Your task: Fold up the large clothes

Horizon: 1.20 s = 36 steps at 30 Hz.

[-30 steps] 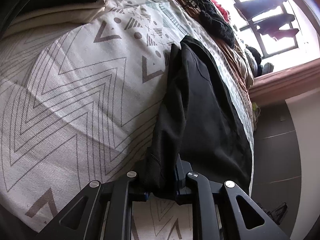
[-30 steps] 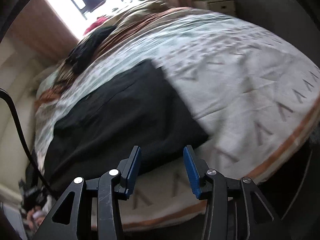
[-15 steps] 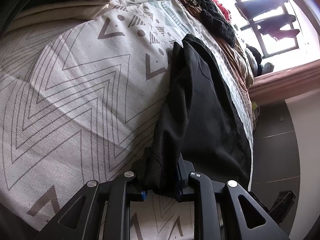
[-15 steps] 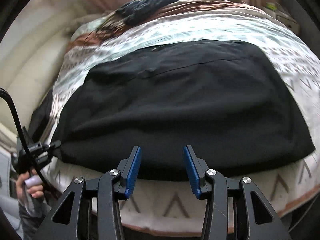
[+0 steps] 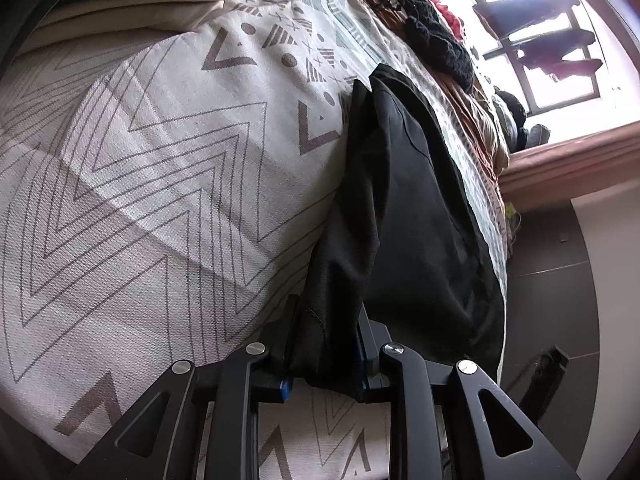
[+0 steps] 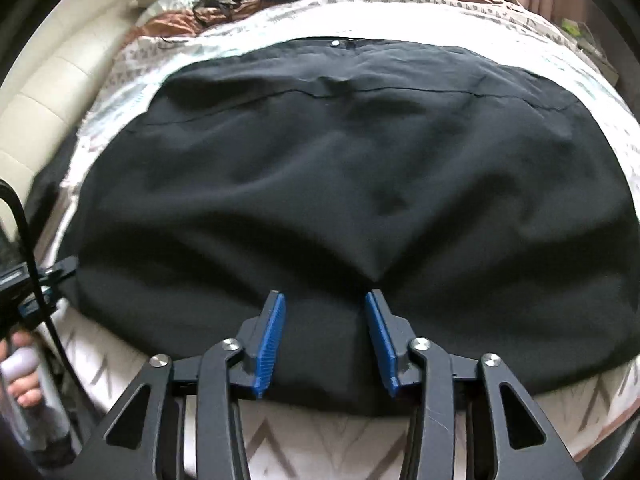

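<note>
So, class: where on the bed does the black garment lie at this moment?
In the right wrist view the black garment lies spread across the patterned bedspread near its front edge, its near hem between the right gripper, its left corner in the left gripper.

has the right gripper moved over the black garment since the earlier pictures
Yes. The right gripper swung from the patterned bedspread beside the black garment to its near edge, fingers closing around a fabric ridge.

Black garment (image 6: 352,168) matt smooth cloth; bedspread (image 5: 152,168) coarse woven (visible grain); tongs' pads (image 6: 272,340) ribbed blue plastic.
</note>
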Tool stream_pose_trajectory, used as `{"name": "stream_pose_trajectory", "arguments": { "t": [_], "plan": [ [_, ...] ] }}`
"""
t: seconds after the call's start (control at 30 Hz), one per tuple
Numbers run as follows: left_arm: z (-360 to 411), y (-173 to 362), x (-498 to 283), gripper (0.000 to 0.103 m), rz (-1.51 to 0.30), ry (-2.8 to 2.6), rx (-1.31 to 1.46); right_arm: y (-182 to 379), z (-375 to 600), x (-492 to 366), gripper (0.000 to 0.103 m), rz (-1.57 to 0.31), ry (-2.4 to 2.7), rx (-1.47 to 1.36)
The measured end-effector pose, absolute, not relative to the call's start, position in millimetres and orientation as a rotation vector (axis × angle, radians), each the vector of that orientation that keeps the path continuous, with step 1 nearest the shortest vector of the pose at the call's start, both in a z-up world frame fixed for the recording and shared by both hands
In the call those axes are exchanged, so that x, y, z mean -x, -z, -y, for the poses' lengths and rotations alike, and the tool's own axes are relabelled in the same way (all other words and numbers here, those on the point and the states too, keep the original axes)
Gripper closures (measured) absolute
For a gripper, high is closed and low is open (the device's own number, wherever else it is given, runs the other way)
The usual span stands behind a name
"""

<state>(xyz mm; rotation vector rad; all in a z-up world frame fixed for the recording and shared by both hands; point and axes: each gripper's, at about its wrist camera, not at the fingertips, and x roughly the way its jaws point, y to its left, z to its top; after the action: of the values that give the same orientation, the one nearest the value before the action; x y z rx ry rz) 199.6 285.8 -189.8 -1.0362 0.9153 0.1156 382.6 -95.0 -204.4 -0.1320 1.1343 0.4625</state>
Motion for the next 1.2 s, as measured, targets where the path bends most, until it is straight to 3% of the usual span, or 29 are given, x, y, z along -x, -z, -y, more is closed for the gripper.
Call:
{"name": "stream_pose_trajectory", "arguments": {
  "t": [0.17, 0.8, 1.2],
  "plan": [
    [-287, 192, -197, 0.076, -0.914, -0.113, 1.06, 206, 81, -419, 0.08, -1.135, -0.438, 0.129],
    [-286, 195, -189, 0.076, -0.899, -0.17, 1.148, 204, 27, -558, 0.086, -1.145, -0.389, 0.118],
    [-287, 194, -191, 0.07, -0.926, -0.16, 1.185, 202, 7, -585, 0.089, -1.113, -0.373, 0.2]
  ]
}}
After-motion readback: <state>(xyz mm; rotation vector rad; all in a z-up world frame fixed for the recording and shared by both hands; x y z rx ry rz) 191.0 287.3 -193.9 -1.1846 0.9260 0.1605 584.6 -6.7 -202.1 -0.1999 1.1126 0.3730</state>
